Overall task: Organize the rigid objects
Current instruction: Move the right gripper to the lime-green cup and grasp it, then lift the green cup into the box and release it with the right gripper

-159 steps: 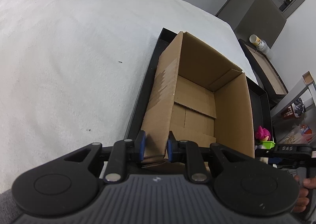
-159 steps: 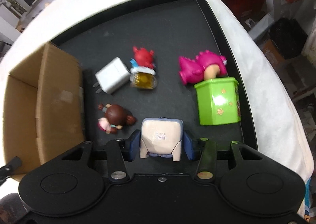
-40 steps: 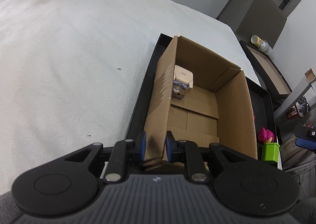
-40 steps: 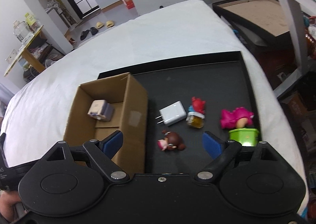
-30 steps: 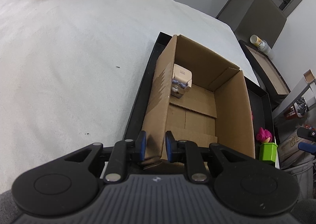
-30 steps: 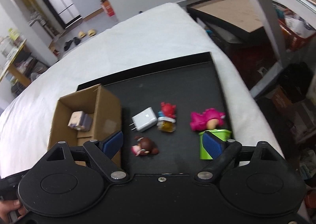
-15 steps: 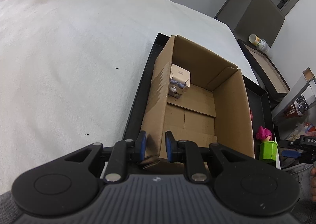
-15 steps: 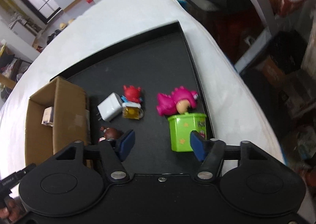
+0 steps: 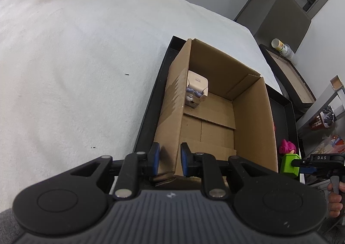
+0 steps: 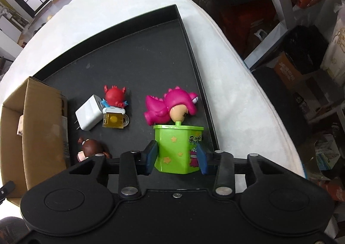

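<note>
In the right wrist view my right gripper point(image 10: 176, 157) points down at the black tray point(image 10: 140, 50). Its jaws are closing on a lying green toy box point(image 10: 179, 147), and both pads touch its sides. A pink dinosaur figure point(image 10: 170, 104) lies just beyond that box. My left gripper point(image 9: 170, 160) stays shut on the near wall of the open cardboard box point(image 9: 215, 114). A beige toy point(image 9: 196, 91) leans in that box's far left corner. The green toy box point(image 9: 291, 163) also shows at the left wrist view's right edge.
A white charger point(image 10: 89, 115), a red crab figure point(image 10: 114, 97) on a beer mug point(image 10: 114, 119) and a brown-haired doll point(image 10: 91, 147) lie on the tray between the cardboard box point(image 10: 43, 125) and the green box. White cloth point(image 9: 75, 61) surrounds the tray; shelves and clutter stand to the right.
My right gripper has sunk toward the tray's right side, and its jaws have narrowed from wide apart to the green toy box's sides. The left gripper and cardboard box have kept still.
</note>
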